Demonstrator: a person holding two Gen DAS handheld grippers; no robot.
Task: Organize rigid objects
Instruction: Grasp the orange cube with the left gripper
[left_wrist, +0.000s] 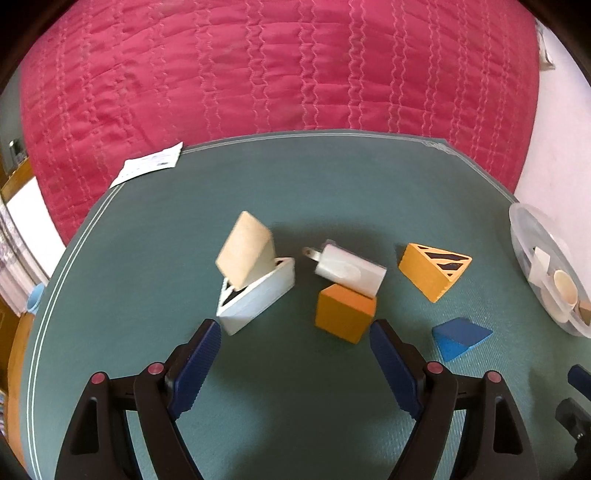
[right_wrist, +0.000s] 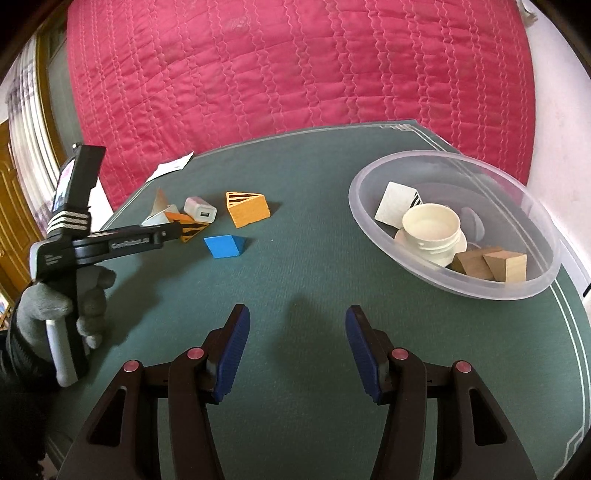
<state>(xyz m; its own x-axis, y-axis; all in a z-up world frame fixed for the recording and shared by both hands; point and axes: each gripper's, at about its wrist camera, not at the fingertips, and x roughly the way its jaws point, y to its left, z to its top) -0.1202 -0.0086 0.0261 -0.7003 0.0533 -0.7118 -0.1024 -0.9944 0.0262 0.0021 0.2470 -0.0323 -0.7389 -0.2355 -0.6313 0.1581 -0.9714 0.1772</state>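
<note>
My left gripper is open and hangs low over the green table, with nothing between its blue pads. Just ahead of it sit an orange cube, with a white USB charger resting against its top, and a white triangular block with a beige wooden block leaning on it. A striped orange wedge and a blue wedge lie to the right. My right gripper is open and empty, left of the clear bowl. The same cluster shows at the far left in the right wrist view, with the blue wedge nearest.
The bowl holds a white striped block, a cream cup and wooden blocks. A gloved hand holds the left gripper. A paper slip lies at the table's far left corner. A pink quilt lies beyond the table.
</note>
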